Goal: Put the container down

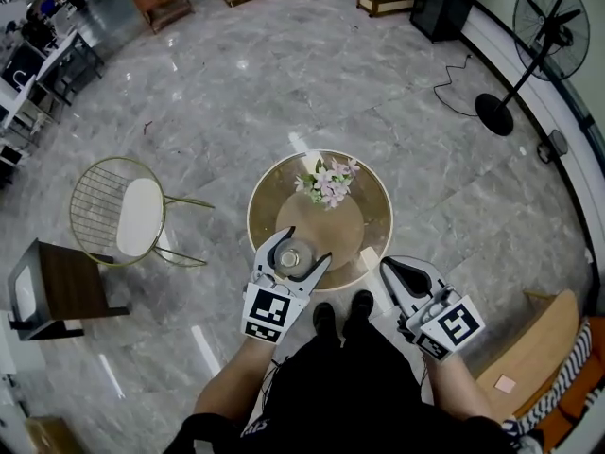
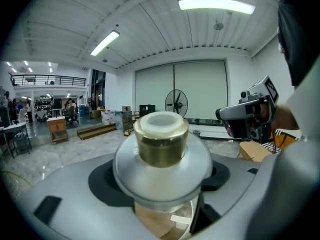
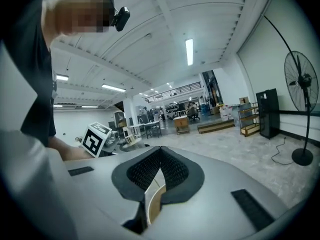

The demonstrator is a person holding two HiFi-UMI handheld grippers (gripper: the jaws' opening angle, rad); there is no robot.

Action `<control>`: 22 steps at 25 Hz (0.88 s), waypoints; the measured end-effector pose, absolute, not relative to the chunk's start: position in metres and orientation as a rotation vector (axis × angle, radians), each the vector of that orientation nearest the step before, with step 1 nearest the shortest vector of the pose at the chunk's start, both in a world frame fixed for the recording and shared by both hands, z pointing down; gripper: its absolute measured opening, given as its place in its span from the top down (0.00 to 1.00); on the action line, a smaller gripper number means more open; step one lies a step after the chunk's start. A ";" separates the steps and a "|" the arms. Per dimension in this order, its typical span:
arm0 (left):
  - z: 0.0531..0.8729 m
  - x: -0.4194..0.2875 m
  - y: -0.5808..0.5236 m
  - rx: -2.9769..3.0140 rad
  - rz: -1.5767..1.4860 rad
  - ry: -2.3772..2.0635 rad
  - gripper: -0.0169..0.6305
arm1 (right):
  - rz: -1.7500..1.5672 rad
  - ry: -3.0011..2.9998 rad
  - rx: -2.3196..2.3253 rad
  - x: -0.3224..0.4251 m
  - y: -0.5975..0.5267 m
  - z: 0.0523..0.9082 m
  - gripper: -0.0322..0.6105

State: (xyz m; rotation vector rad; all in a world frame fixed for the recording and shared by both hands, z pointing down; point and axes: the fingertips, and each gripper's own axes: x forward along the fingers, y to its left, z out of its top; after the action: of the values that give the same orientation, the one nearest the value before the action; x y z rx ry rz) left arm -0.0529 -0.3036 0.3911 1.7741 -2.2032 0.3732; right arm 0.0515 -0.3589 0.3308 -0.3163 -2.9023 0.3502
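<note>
The container, a rounded clear vessel with a gold collar and a white cap, sits between the jaws of my left gripper, which is shut on it. It is over the near left part of the round tan table; whether its base touches the top is hidden. In the left gripper view the container fills the middle, with my left gripper clasped round it. My right gripper is at the table's near right edge, shut, with nothing in it. In its own view the dark pads of my right gripper meet.
A bunch of pink and white flowers stands at the table's far side, and a small white block lies near its right front edge. A wire chair and a dark side table stand left; a fan and a wooden bench are right.
</note>
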 end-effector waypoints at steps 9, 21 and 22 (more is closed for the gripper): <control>0.453 -0.065 -0.334 1.721 0.376 -2.138 0.44 | 0.407 -2.798 -0.271 0.050 -0.400 0.402 0.93; 0.585 -0.064 -0.390 1.730 0.439 -2.020 0.44 | 0.499 -2.692 -0.239 0.058 -0.436 0.531 0.93; 0.598 -0.061 -0.394 1.731 0.440 -2.006 0.44 | 0.512 -2.680 -0.238 0.058 -0.437 0.544 0.93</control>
State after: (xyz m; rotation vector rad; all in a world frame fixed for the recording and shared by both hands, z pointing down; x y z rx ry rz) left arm -0.0612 -0.3937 0.5979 1.7313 -2.0055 0.4397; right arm 0.0578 -0.4370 0.5436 -0.2376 -2.6798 0.5125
